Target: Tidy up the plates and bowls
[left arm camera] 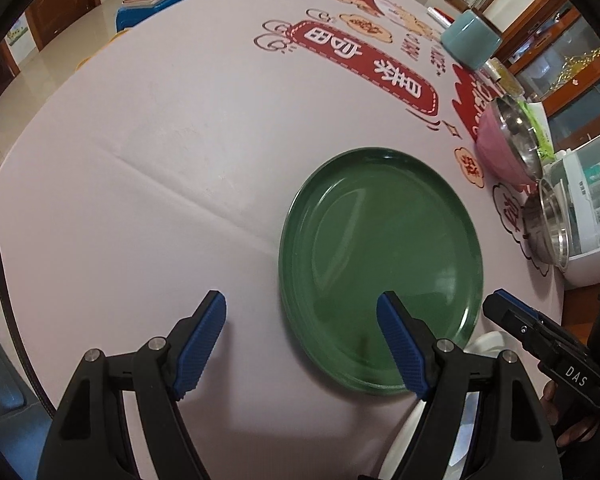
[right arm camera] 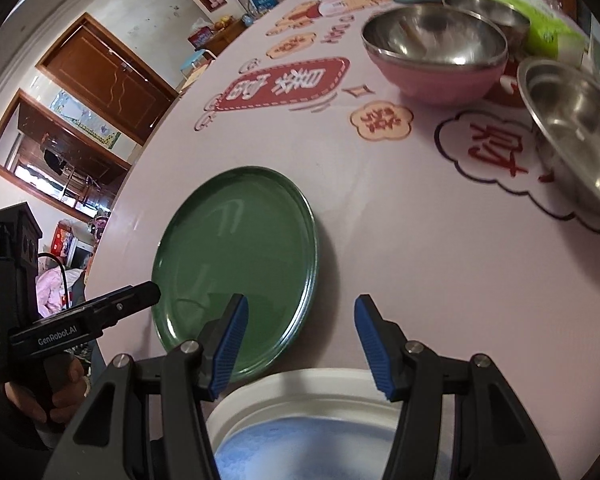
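A dark green plate (left arm camera: pixel 380 268) (right arm camera: pixel 236 268) lies on the printed tablecloth; its rim looks layered, as if plates were stacked. My left gripper (left arm camera: pixel 302 340) hangs open over the plate's near left rim, with one pad above the plate and the other above the cloth. From the right wrist, the left gripper (right arm camera: pixel 148 294) shows at the plate's left, held by a hand. A white bowl (right arm camera: pixel 308 396) with a bluish inside sits just under my right gripper (right arm camera: pixel 300 340), which is open with no pad touching it. The right gripper (left arm camera: pixel 500 308) points in from the right.
A pink bowl (right arm camera: pixel 436 80) (left arm camera: pixel 496 144) with a steel bowl nested in it stands beyond the plate. Another steel bowl (right arm camera: pixel 576 128) (left arm camera: pixel 548 224) is at the right. A teal cup (left arm camera: pixel 470 40), a green packet (right arm camera: pixel 540 28) and a white appliance (left arm camera: pixel 588 208) line the far right edge.
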`<state>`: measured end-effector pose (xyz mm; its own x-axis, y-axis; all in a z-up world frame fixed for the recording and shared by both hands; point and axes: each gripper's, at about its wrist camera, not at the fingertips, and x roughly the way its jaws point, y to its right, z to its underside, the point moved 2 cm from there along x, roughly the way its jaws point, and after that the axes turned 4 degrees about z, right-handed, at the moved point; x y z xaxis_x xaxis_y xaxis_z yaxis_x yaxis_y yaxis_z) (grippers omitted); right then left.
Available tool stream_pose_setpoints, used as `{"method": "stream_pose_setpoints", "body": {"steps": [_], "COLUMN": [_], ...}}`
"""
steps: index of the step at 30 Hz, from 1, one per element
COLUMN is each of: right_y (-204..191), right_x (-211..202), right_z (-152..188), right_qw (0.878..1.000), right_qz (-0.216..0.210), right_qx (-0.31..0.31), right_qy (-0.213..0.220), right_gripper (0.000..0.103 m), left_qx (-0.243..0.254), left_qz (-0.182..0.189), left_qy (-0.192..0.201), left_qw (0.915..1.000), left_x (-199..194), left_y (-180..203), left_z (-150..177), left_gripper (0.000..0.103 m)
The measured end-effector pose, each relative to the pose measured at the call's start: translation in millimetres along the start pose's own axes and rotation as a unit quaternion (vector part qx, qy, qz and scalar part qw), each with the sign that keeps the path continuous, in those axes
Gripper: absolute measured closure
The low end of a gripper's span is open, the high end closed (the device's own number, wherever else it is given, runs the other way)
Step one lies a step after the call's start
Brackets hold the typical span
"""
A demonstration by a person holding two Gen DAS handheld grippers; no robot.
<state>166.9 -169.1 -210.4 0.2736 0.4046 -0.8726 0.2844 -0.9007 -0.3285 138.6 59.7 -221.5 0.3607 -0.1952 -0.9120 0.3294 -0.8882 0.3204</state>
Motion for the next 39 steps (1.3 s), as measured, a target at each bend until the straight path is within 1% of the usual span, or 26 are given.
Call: {"method": "stream_pose_setpoints", "body": {"steps": [1,3,7,9,13,15,17,19,23,25,29,33,39], "right_y": [1,1,1,1,2,2,4,4,5,6,6,5,4], "right_x": [2,5,11,13,14,15,13,12,13,13,14,14,14], "right_z": [0,0,1,2,0,-1,1,1,2,2,2,1,2], "right_qw": [1.000,1.000,1.000,1.000,0.999,0.999,0.999,0.999,0.999,0.999,0.999,0.999,0.999], "right_qz": [-0.001,-0.004,-0.010,-0.012,-0.013,-0.015,-0.017,-0.018,-0.021,-0.022,-0.018,-0.015,-0.017], "right_qx": [0.002,0.001,0.000,0.000,-0.002,-0.003,-0.004,-0.006,-0.009,-0.008,-0.005,-0.008,-0.006], "right_qy": [-0.004,-0.011,-0.023,-0.029,-0.031,-0.032,-0.032,-0.033,-0.035,-0.035,-0.035,-0.035,-0.040], "right_gripper": [0.049,0.055,0.064,0.071,0.078,0.083,0.084,0.086,0.088,0.089,0.093,0.093,0.093], "left_qx": [-0.002,-0.003,-0.006,-0.005,0.004,0.008,0.011,0.011,0.015,0.015,0.010,0.008,0.005], "left_qz": [0.000,0.000,0.002,0.004,0.003,0.001,0.000,-0.004,-0.017,-0.019,-0.023,-0.022,-0.019], "left_qy": [-0.002,-0.008,-0.014,-0.017,-0.017,-0.018,-0.018,-0.018,-0.014,-0.013,-0.010,-0.010,-0.009], "left_qw": [1.0000,1.0000,0.9999,0.9998,0.9998,0.9998,0.9998,0.9998,0.9996,0.9996,0.9996,0.9997,0.9998], "left_x": [2,8,16,19,21,22,23,23,24,23,22,22,22], "left_y": [0,0,1,2,6,8,10,11,10,9,6,5,3], "left_z": [-1,-4,-8,-9,-13,-15,-16,-17,-16,-16,-14,-14,-14], "left_gripper": [0.029,0.036,0.042,0.047,0.052,0.059,0.062,0.063,0.071,0.072,0.077,0.080,0.081]}}
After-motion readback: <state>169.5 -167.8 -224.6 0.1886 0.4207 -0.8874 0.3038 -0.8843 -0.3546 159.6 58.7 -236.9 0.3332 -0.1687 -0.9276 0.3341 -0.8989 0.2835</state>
